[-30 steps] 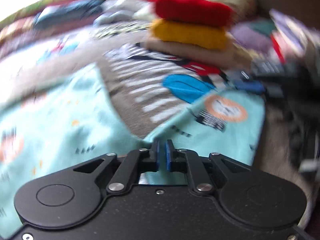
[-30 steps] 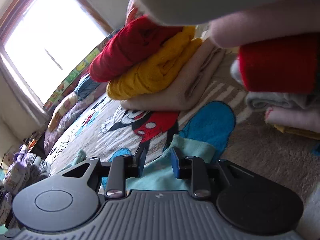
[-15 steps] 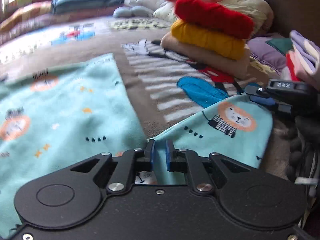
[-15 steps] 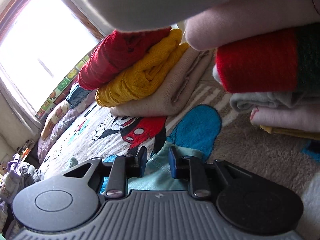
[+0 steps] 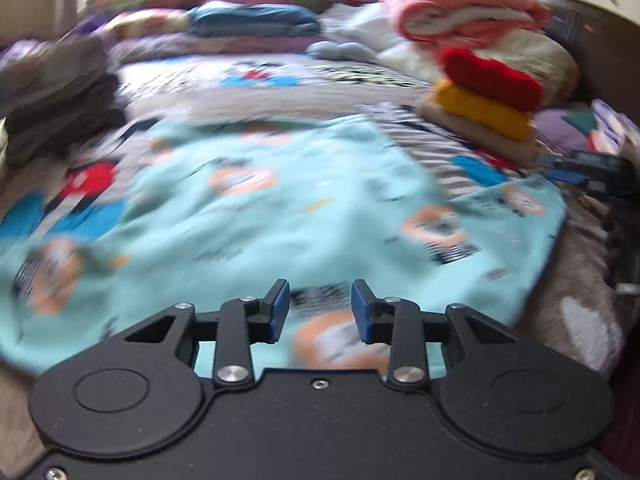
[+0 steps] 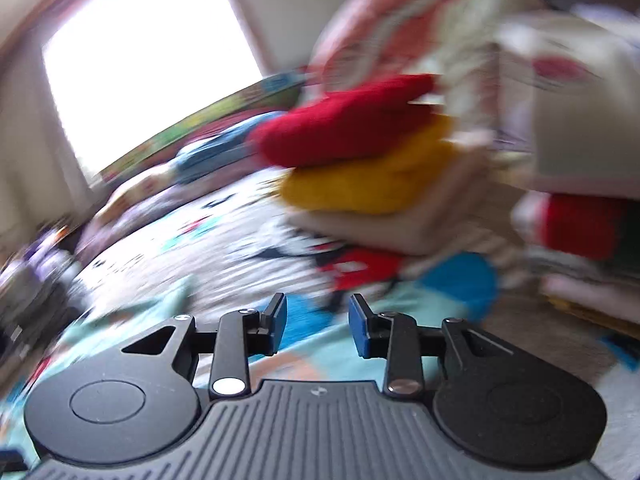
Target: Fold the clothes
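Observation:
A light teal cloth with orange lion prints (image 5: 280, 216) lies spread on the bed, its right part folded over. My left gripper (image 5: 319, 310) is open just above the cloth's near edge, holding nothing. My right gripper (image 6: 317, 324) is open over the cloth's teal corner (image 6: 400, 304); it also shows at the far right of the left wrist view (image 5: 580, 168), beside the cloth's right edge. Both views are blurred by motion.
A stack of folded red, yellow and beige clothes (image 5: 488, 100) (image 6: 360, 168) stands at the back right on the cartoon-print blanket (image 5: 256, 80). More folded clothes (image 6: 580, 232) lie at the right. Dark folded items (image 5: 52, 100) sit at the left. Pillows line the back.
Both grippers opened and let go of the teal cloth. The left gripper pulled back and up, so more of the spread cloth shows. The right gripper also drew back.

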`<state>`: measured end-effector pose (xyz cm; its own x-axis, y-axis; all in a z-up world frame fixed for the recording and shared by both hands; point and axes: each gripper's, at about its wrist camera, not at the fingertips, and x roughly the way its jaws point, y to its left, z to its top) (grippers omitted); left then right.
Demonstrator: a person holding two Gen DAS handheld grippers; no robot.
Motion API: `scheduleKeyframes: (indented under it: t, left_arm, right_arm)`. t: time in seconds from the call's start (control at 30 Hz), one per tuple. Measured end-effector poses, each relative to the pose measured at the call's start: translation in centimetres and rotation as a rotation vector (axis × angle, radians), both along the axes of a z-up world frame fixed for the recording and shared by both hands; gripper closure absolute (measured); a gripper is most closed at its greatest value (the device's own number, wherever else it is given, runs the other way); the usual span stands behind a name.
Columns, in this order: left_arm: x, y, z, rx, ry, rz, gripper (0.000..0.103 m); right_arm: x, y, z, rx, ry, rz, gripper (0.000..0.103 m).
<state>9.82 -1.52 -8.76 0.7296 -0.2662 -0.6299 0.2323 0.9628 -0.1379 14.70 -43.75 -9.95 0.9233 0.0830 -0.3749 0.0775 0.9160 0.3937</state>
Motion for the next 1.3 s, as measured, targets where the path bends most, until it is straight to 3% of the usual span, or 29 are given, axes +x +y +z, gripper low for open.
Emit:
scheduleKeyframes:
  t: [0.17,0.2,0.4,0.5,0.57,0.73,0.97,1.1,1.13,1.17,1.2,1.23,1.3]
  left_arm:
    - [3.7,4.9,1.8,-0.132,0.022,0.11,0.069]
    - [4.8,5.8,2.2,-0.15,0.023,0.119,0.063]
    - [12.4,11.8,3.1,-0.262,0.036,0.187,0.062]
    - [16.0,14.0,2.6,-0.33,0.056,0.193,0.062]
    - [18.2,15.1,2.0,-0.37,0.074,0.195,0.062]
    - [23.3,15.8,0.1,-0.435,0.145,0.171,0.062]
    - [28.2,15.2,-1.5,-0.534,0.213,0.141,0.062]
    - [29.0,14.9,-1.7,-0.52,0.209,0.133,0.062]
    - [29.1,14.8,-1.7,-0.513,0.205,0.133,0.065]
    - [29.2,14.8,-1.8,-0.505,0.201,0.133,0.094]
    - [29.2,14.7,-1.8,-0.498,0.197,0.132,0.098]
    - [29.0,15.0,-1.5,-0.503,0.168,0.125,0.098]
    - [28.2,16.2,-0.8,-0.592,0.083,0.088,0.098]
  right_arm:
    - [0.9,4.6,1.5,-0.059,-0.027,0.192,0.067]
    - [1.5,5.2,1.5,-0.059,-0.02,0.217,0.067]
    - [4.3,6.9,2.4,0.03,0.022,0.302,0.063]
    - [6.5,7.2,2.1,0.143,0.067,0.335,0.055]
    - [8.6,7.7,1.9,0.152,0.098,0.342,0.054]
    - [14.7,7.7,0.9,0.329,0.148,0.36,0.05]
    - [21.8,9.5,-0.4,0.29,0.213,0.353,0.049]
    - [23.6,9.8,-2.1,0.315,0.247,0.363,0.048]
    - [23.9,9.8,-2.7,0.336,0.256,0.378,0.052]
    - [24.0,9.9,-3.2,0.356,0.252,0.413,0.075]
    - [24.0,9.8,-3.6,0.375,0.237,0.446,0.092]
    - [23.8,9.5,-3.6,0.394,0.201,0.443,0.095]
    - [22.8,7.6,-3.4,0.46,0.064,0.415,0.095]
